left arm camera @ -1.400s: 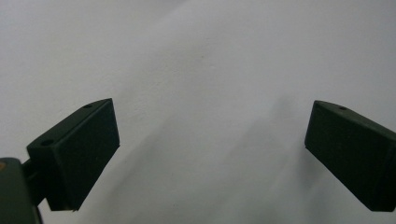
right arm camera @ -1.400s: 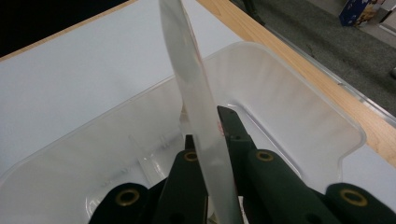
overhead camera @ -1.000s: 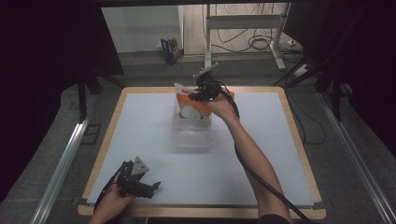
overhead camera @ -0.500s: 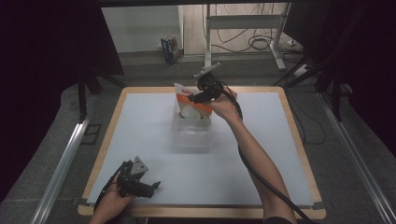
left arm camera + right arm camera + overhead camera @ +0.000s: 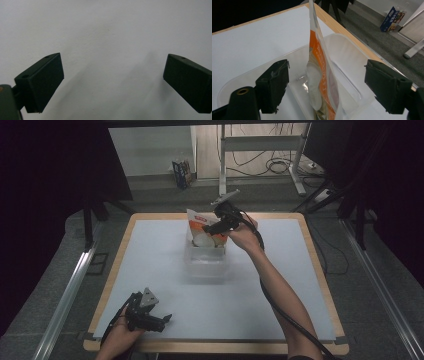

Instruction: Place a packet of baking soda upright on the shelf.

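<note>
With my right claw (image 5: 325, 87) now lifted slightly, jaws wide, the orange-white plastic snack pouch (image 5: 322, 75) stands released in the clear plastic bin (image 5: 347, 55) near the table's far edge; left claw (image 5: 112, 82) idles, wide.

A white worktop (image 5: 165, 265) with a wooden rim stands on grey carpet (image 5: 380, 310); cables (image 5: 280, 167) lie beyond, darkness at both sides.

The pouch's (image 5: 322, 75) bottom is cut off by the right gripper view's lower edge.
</note>
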A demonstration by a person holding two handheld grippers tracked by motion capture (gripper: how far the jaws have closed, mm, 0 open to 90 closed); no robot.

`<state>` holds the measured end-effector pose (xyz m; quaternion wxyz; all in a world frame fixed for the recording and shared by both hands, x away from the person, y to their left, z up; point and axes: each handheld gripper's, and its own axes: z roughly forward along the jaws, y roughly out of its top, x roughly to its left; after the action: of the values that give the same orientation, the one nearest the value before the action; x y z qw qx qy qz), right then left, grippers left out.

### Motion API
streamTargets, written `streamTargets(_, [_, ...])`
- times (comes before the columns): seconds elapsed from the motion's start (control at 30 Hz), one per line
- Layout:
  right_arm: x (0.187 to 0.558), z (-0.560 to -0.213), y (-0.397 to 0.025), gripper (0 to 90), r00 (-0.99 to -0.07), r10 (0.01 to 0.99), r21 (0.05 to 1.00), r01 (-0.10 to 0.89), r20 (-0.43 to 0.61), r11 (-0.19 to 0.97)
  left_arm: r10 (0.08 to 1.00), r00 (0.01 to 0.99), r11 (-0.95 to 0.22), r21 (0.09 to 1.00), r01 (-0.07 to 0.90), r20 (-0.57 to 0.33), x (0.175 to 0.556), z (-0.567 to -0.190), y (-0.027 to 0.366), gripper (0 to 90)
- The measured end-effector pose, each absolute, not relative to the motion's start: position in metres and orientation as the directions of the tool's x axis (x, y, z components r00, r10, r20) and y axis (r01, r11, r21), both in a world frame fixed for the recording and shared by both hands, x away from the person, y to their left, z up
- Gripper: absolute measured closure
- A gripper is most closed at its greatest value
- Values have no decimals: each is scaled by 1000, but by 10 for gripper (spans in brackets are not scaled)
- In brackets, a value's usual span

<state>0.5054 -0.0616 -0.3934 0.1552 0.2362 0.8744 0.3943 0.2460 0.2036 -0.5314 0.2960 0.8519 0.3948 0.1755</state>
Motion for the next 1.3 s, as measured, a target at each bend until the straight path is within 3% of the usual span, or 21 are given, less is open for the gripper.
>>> streamTargets(0.63, [487,-386,-84,43,-844,529,775,277,-86,568,777,626,-514,642,569,66,246,-532,203,32])
streamTargets(1.3, [463,-388,-107,28,-826,556,795,279,-87,538,777,625,-519,639,568,76,245,-532,203,32])
